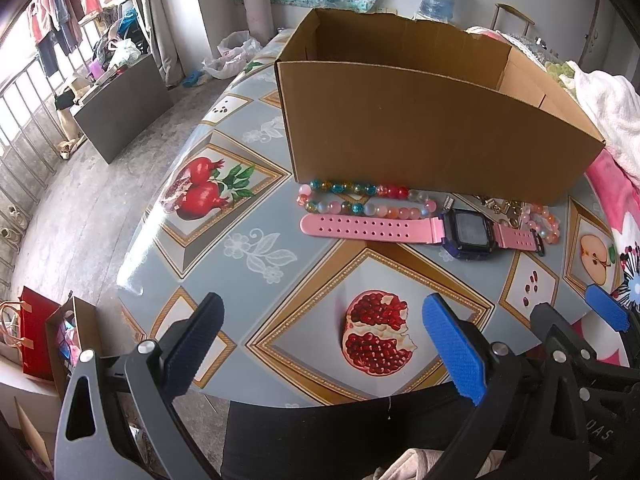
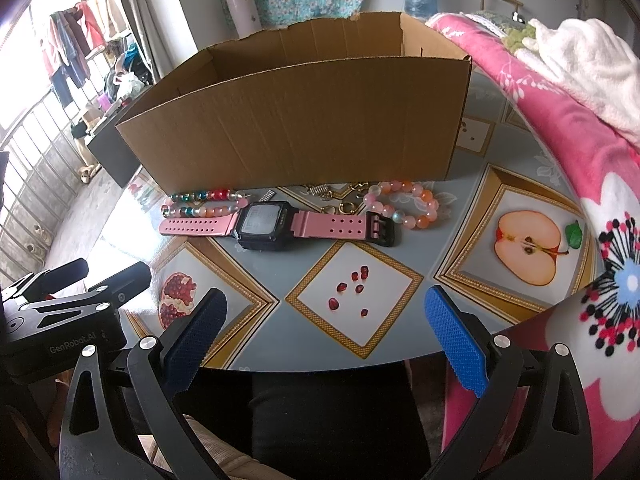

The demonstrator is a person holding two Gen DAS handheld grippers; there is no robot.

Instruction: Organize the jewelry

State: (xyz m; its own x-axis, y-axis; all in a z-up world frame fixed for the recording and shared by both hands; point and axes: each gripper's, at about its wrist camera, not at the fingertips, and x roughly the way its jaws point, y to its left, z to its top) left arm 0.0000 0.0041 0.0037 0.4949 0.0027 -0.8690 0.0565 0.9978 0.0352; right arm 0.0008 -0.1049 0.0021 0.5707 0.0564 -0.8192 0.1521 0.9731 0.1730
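Right wrist view puts the pink-strapped watch [image 2: 276, 226] straight ahead of your right hand-held gripper [image 2: 324, 340], whose jaws stand wide apart and empty; your left hand-held gripper [image 1: 320, 346] is likewise spread and holds nothing. The watch lies flat on the glossy printed surface [image 2: 352, 304], long axis running left to right, just before the cardboard box [image 2: 296, 128]. Glassy bead bracelets [image 2: 404, 204] lie beside it. Your right hand looks nearer.

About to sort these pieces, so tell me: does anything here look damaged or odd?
The cardboard box has a ragged, torn top edge along its back wall. The watch and bead bracelets look intact.
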